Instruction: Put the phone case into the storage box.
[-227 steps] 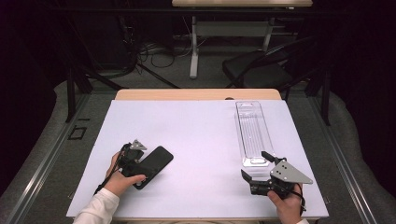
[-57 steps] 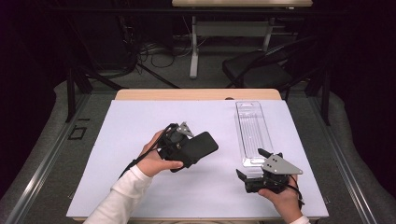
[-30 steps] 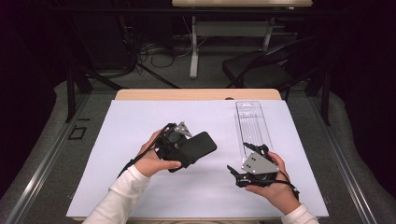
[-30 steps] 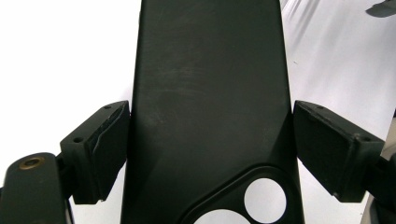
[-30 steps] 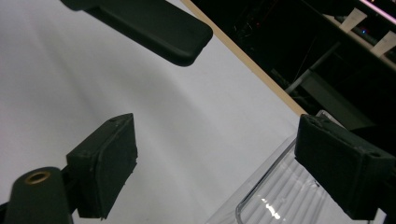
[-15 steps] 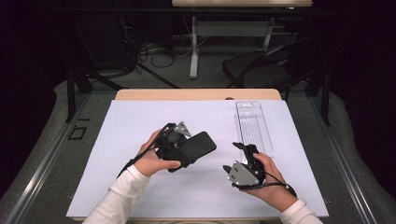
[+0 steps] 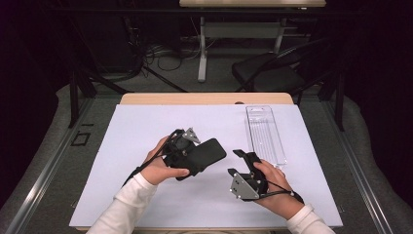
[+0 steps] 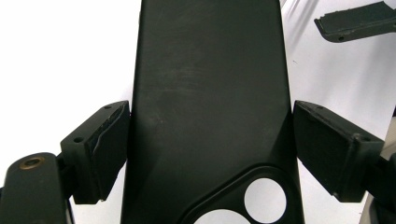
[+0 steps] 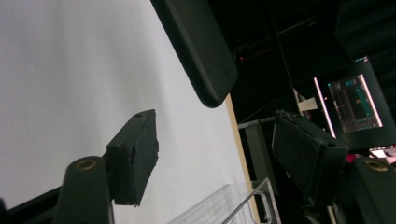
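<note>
Phone case (image 7: 204, 156), black and flat, is sitting between the pads of the left gripper (image 7: 195, 158), a little above the white table cover (image 7: 146, 126) near the middle of the table. In the left gripper view the case (image 8: 205, 107) is standing up straight between the two jaws, with its round camera cut-outs at the bottom, close to the gripper's body. The left pad (image 8: 100, 154) is pressing on one long edge of the case; the right pad (image 8: 334, 149) is lying close against the other edge, so the jaws are clamped on the case across its width. The person's left hand (image 7: 163, 168) is wrapping around this gripper, and a white sleeve (image 7: 126, 207) is coming in from the bottom edge.

The right gripper (image 7: 241, 163) is hanging just to the right of the case, apart from it, in the person's right hand (image 7: 272, 183). Its jaws have just been closing, but they are standing apart with nothing between them. In the right gripper view the rounded end of the case (image 9: 201, 51) is showing above and beyond the two pads, not touching them.

A clear plastic tray (image 7: 265, 134) is lying on the cover, behind the right gripper and near the right side of the table. Its corner (image 9: 233, 207) is also appearing low in the right gripper view.
</note>
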`<state>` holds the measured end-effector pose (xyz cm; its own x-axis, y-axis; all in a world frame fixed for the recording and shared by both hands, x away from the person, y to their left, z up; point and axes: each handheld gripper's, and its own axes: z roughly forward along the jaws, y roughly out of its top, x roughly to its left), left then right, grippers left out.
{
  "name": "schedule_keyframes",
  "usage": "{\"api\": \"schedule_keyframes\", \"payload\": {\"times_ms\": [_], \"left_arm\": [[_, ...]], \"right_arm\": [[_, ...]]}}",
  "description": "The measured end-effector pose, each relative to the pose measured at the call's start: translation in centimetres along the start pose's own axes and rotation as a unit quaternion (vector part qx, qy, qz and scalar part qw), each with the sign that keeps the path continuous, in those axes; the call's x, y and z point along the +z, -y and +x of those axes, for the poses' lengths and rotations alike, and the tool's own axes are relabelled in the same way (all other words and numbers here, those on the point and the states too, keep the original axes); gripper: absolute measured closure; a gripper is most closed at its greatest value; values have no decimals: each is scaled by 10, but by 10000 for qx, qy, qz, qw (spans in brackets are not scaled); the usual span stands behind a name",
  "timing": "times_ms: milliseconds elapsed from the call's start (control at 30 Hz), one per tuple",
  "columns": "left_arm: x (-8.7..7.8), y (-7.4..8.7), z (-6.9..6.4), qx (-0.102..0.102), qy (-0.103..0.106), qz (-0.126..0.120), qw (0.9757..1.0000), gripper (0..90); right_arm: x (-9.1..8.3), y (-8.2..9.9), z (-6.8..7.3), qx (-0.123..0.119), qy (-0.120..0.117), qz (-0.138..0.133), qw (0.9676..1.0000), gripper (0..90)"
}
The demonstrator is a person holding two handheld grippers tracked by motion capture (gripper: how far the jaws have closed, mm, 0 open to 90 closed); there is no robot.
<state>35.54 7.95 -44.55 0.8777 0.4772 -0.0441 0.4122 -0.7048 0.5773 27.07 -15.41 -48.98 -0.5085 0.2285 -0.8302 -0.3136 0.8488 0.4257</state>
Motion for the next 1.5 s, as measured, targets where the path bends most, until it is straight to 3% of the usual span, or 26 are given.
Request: {"api": "schedule_keyframes", "payload": {"times_ms": [167,700,933,1133,1333,1500], "left_arm": [[0,0,-1,9,-3,-7,10000,147],[1,-1,-3,40,23,11,10000,147],[3,-1,-5,63,54,37,10000,147],[5,-2,-7,88,96,32,9999,147],[5,-2,-8,124,144,34,9998,147],[6,-3,-11,157,184,42,9997,147]], "right_arm": [[2,-3,-1,-239,81,-67,9997,348],[7,-10,3,-345,85,-97,9993,367],[10,-14,6,-454,59,-139,9989,382],[16,-20,8,-687,51,-162,9975,390],[20,-23,12,-679,34,-187,9975,398],[26,-25,15,-863,63,-188,9961,422]]}}
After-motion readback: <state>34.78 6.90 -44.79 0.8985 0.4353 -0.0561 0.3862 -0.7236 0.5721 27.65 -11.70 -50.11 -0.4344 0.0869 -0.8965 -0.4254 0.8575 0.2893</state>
